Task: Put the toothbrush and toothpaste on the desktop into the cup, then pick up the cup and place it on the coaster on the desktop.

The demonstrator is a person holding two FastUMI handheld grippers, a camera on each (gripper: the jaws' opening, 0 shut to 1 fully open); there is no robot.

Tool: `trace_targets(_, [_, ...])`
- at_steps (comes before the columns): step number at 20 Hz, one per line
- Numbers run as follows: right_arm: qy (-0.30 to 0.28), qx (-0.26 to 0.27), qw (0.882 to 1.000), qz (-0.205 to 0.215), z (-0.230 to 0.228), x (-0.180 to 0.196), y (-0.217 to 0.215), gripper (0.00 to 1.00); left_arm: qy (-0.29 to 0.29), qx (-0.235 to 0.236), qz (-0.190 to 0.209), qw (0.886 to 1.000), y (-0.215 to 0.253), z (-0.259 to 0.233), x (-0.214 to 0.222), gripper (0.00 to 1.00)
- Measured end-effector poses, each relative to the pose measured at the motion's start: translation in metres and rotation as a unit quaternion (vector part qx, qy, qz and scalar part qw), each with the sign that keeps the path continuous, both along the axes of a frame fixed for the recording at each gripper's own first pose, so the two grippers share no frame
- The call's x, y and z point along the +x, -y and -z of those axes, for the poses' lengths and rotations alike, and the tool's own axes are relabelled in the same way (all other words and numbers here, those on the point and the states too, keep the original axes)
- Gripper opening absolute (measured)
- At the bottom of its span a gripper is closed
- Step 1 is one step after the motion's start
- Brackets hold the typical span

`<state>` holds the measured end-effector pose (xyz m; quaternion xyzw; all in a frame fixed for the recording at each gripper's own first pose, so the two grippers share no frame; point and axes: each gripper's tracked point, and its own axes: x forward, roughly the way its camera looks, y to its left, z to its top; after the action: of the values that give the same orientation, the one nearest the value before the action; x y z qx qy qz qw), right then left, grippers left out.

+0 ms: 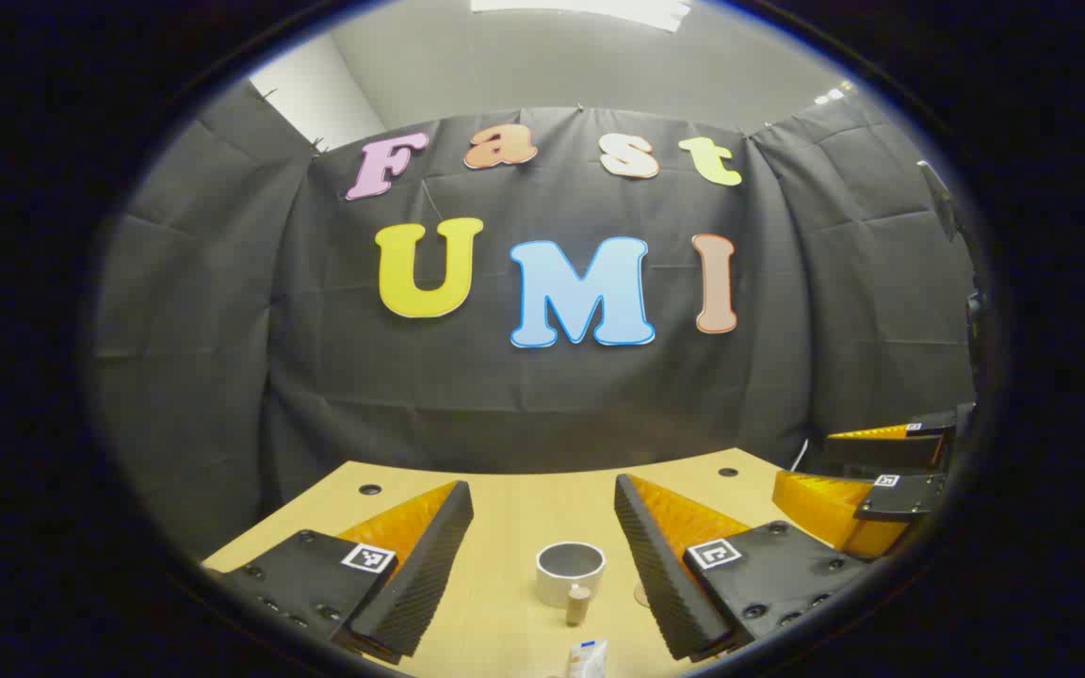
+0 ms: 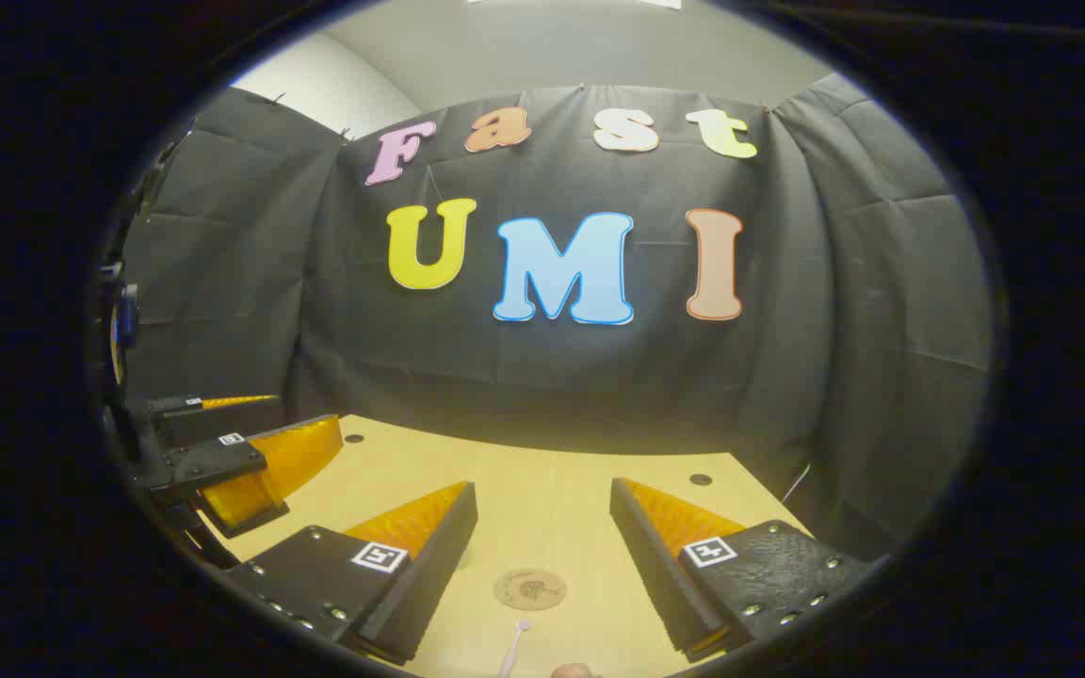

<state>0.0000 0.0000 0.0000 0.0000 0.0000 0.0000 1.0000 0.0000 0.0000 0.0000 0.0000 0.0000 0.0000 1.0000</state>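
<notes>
Between the left gripper's [image 1: 542, 556] wide, empty jaws sits the cup [image 1: 570, 571] (toothpaste [image 1: 587, 657] nearer), lined up for loading; the right gripper [image 2: 542, 556], equally agape, frames the coaster [image 2: 529, 589].

The toothpaste [image 1: 587, 659] and the toothbrush [image 2: 511, 650] are each cut off by the bottom edge.

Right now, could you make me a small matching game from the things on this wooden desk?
Things:
1. cup
2. coaster
3. toothpaste
4. left gripper

Descriptions:
A. flat brown disc lying on the desk
B. open, holding nothing
C. empty, standing upright
D. tube lying at the near edge, in front of the cup

Pairs: 1-C, 2-A, 3-D, 4-B
</notes>
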Motion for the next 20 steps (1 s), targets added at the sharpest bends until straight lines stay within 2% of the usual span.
trace_targets(13, [-0.002,-0.006,1.0,-0.009,0.005,-0.007,-0.007,0.91,-0.005,-0.001,0.01,1.0,0.004,0.002,0.0,0.96])
trace_targets(20, [-0.038,0.004,0.999,-0.021,0.025,-0.003,-0.018,0.89,-0.031,0.0,0.024,0.999,0.008,0.012,-0.004,0.97])
